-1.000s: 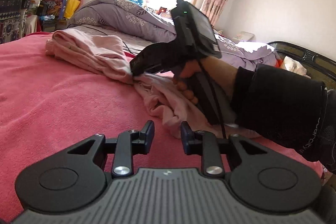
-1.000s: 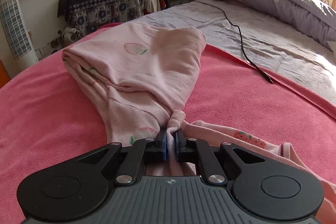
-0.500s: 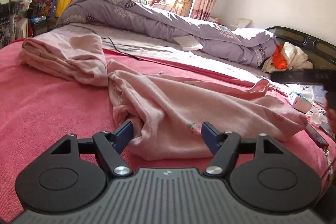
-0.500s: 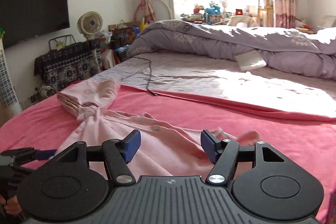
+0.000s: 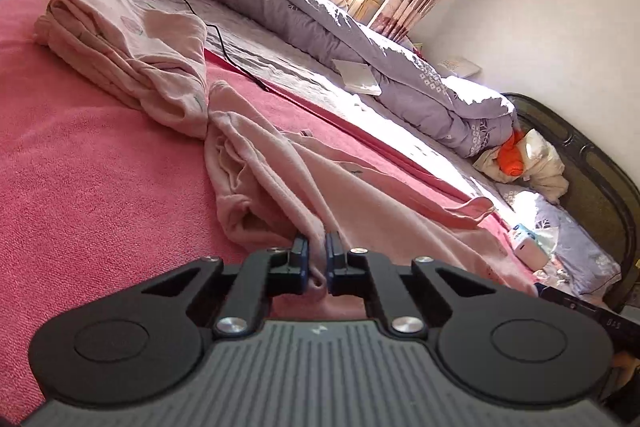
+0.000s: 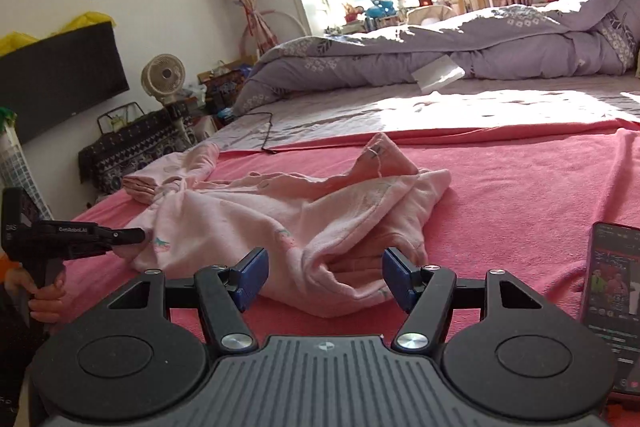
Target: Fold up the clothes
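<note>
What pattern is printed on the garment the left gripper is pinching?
Small strawberries on pale pink garment; clearest in the right wrist view.

I see a bed (image 6: 520,107) under a pink blanket (image 6: 520,187); on it, crumpled pink clothes (image 6: 280,223) at centre, a phone (image 6: 612,291) at 3 o'clock, and a purple duvet (image 6: 440,47) at 12 o'clock.

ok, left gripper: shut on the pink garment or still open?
Shut on it. The left gripper has a bunched fold of the pink garment pinched between its blue pads; the right gripper is open.
</note>
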Available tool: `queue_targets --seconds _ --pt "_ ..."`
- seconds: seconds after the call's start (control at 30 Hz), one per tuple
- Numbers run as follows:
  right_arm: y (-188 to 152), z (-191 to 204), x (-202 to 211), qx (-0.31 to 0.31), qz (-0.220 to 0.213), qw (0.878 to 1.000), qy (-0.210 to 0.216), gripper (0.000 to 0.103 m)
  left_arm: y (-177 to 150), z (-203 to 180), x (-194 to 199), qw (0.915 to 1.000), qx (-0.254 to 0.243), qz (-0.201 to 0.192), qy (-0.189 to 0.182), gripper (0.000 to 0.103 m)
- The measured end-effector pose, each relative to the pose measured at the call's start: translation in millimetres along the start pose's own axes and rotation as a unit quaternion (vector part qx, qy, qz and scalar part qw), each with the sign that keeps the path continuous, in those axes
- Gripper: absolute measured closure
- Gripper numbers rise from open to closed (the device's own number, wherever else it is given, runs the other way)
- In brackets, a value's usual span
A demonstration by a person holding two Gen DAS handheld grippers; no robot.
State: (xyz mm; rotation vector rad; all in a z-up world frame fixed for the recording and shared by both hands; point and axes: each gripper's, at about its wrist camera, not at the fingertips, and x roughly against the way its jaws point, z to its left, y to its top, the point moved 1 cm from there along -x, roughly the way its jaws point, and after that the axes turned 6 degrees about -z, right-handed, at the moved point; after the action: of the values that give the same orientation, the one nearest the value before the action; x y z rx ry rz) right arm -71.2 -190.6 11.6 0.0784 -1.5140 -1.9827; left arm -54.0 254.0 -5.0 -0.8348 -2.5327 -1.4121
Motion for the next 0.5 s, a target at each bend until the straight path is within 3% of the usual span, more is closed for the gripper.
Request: queue_targets --seconds 0.07,0.1,0.13,0.17,0.23,0.37,0.43,0.5 --pt "3.6 0.8 -2.3 -0.007 -0.001 1.0 0.015 0.04 4.5 7.3 2.3 0.9997 0.017 0.004 -0.017 0.097" --pt "3.2 0.6 -10.3 -0.004 0.011 1.0 -0.001 0.041 4.5 9.5 0.9 0.9994 0.022 0.01 -0.024 0.097" --pt "1.9 0.1 -18.1 -0.004 0.027 0.999 -0.017 0.063 4.4 11.8 -0.5 0.999 0.028 0.015 -0.03 0.097" --pt "-1.0 -1.0 -25.3 -0.011 0.051 0.998 -0.034 0.094 4.2 13.8 -1.9 0.9986 0.032 0.022 -0.035 0.097" --pt "-4.4 0.4 -27.0 -0.016 0.065 0.997 -0.048 0.094 1.6 13.3 -4.6 0.9981 0.028 0.041 -0.037 0.099" --pt "4.0 4.2 7.6 -0.03 0.032 0.999 -0.024 0.095 9.2 22.6 11.4 0.9971 0.041 0.029 -0.058 0.1" --pt "7.8 -6.1 16.7 -0.046 0.036 0.998 -0.03 0.095 13.1 27.4 19.2 0.9985 0.026 0.022 -0.042 0.1" --pt "5.6 -15.2 16.3 -0.044 0.055 0.996 -0.054 0.095 8.5 29.7 20.0 0.9992 -0.002 0.04 -0.008 0.1"
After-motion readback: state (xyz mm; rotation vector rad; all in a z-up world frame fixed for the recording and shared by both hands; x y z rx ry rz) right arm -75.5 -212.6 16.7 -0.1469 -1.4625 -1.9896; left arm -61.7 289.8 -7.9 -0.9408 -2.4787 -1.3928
